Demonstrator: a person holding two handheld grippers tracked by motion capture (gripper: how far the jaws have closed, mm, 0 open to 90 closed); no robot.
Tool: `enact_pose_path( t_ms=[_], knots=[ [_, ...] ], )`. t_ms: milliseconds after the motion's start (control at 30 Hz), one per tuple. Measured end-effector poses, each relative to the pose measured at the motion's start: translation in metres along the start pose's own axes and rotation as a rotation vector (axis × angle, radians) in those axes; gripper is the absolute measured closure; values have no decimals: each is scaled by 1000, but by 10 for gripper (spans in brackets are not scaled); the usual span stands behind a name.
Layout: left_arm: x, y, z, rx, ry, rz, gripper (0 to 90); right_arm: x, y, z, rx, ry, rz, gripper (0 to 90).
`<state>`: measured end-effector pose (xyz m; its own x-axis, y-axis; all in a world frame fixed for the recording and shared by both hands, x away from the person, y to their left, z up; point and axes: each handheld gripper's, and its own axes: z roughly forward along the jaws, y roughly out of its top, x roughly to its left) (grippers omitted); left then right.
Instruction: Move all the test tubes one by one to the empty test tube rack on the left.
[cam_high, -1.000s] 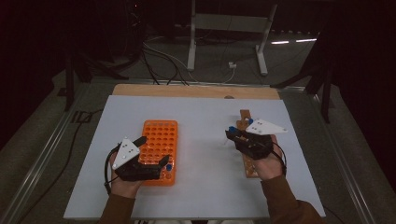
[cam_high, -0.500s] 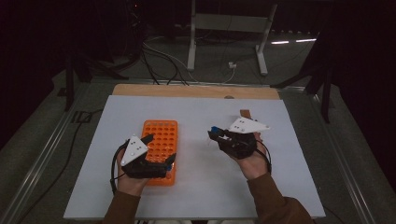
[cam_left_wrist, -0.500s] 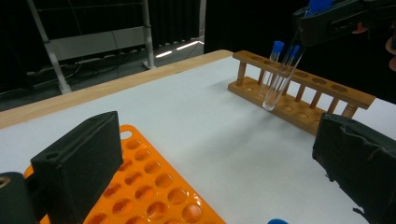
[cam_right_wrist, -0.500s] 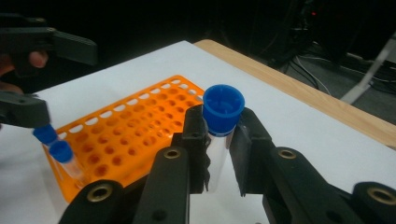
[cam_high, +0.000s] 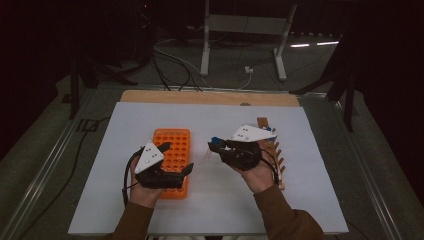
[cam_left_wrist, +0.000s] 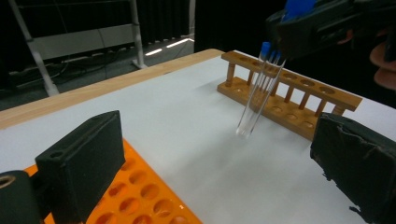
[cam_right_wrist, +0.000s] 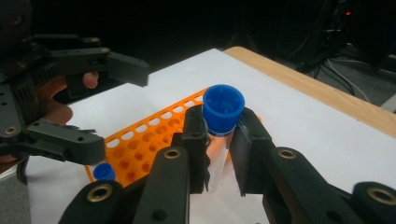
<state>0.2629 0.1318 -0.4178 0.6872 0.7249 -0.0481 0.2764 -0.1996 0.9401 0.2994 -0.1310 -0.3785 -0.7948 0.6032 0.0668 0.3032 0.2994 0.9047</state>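
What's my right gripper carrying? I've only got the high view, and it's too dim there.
Observer: The right gripper is shut on a clear test tube, clamped just below its blue cap. The tube hangs tilted above the white mat, between the two racks.
Operator: Anything in the orange rack? My left hand covers its near end.
Observer: One blue-capped tube stands in a hole at a corner of the orange rack, by the left gripper, whose jaws are wide open and hold nothing.
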Motion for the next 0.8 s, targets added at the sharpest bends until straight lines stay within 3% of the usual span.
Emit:
enact_pose_path(
  t_ms=[200,333,533,800],
  knots=[
    [-5,5,5,6,-11,10,80,8,6,8,12,30,-9,771],
    [-7,7,8,9,-35,3,178,16,10,11,12,51,-18,771],
    [-10,8,11,11,-76,22,430,23,10,17,13,80,-15,770],
    [-12,7,10,19,-83,57,632,27,9,19,8,119,6,770]
  ],
)
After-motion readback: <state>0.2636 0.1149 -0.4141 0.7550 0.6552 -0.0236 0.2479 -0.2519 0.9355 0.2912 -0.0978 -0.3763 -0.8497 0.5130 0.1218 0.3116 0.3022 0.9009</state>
